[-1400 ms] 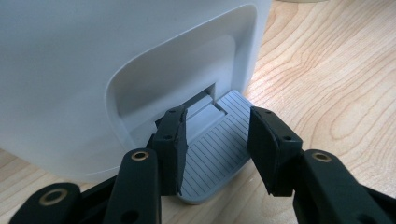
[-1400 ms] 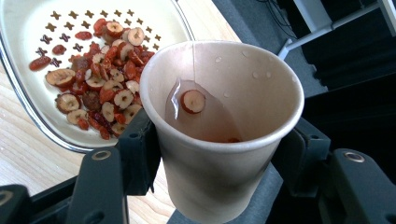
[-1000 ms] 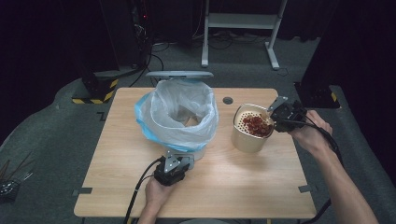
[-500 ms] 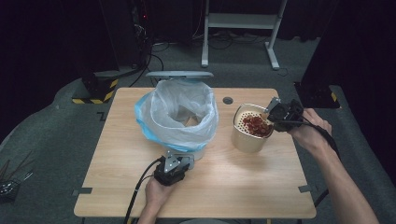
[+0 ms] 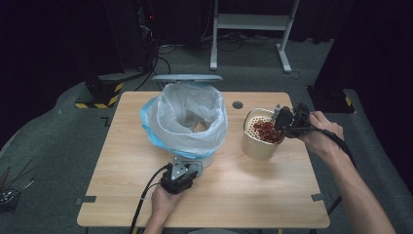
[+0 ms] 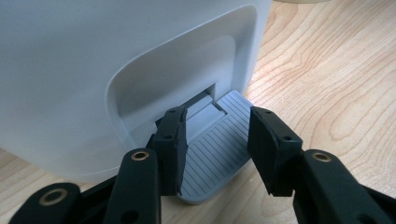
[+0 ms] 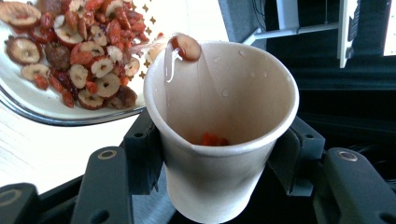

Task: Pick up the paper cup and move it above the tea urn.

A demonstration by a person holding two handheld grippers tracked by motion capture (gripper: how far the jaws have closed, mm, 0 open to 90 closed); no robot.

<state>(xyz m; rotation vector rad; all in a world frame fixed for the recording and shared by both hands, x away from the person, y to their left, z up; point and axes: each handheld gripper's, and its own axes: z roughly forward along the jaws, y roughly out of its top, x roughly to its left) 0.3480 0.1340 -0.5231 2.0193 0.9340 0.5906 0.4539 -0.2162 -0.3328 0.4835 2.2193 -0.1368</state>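
Pouring step: your right gripper (image 7: 219, 154), jaws just closing, clamps the paper cup (image 7: 224, 135) tipped over the strainer pot (image 5: 260, 141). Your left gripper (image 6: 217, 149), narrowly parted, straddles the bin's pedal (image 6: 219, 158) without squeezing. Next, shake out that clinging slice (image 7: 187, 46)

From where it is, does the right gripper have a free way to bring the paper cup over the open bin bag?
Probably yes: the right gripper holds the paper cup above the strainer pot, and the bin bag gapes open beside it.
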